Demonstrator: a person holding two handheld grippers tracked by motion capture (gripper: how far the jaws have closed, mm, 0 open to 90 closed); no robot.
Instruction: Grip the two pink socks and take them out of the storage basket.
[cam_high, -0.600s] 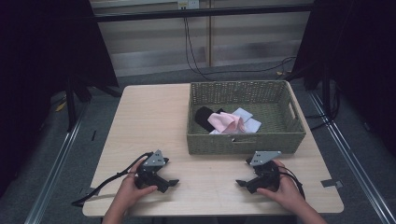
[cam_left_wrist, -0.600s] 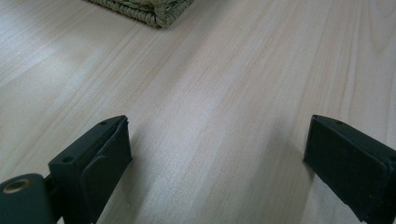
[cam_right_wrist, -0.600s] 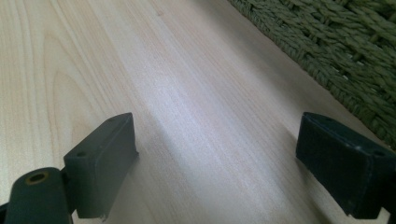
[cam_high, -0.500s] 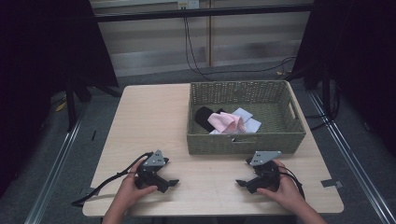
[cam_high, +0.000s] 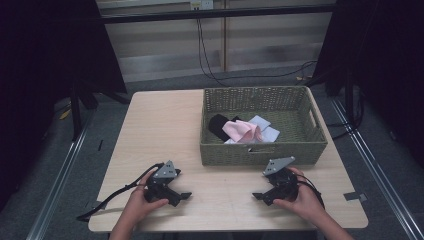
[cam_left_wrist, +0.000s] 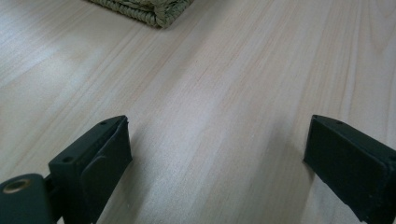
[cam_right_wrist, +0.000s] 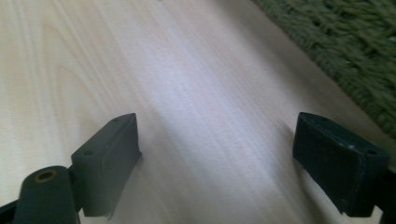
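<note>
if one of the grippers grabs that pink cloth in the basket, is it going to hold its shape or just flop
The pink cloth will probably flop: it lies crumpled in soft folds inside the basket. It looks thin, so likely light. It overlaps the white cloth and touches the black item, so lifting it may drag those along.

I am working in a recording lab, not a home: black curtains (cam_high: 45, 75) flank the pale wooden tabletop (cam_high: 165, 125), cables (cam_high: 210, 50) hang down the panelled wall (from a socket up top), and metal rails (cam_high: 65, 165) cross grey carpet.
</note>
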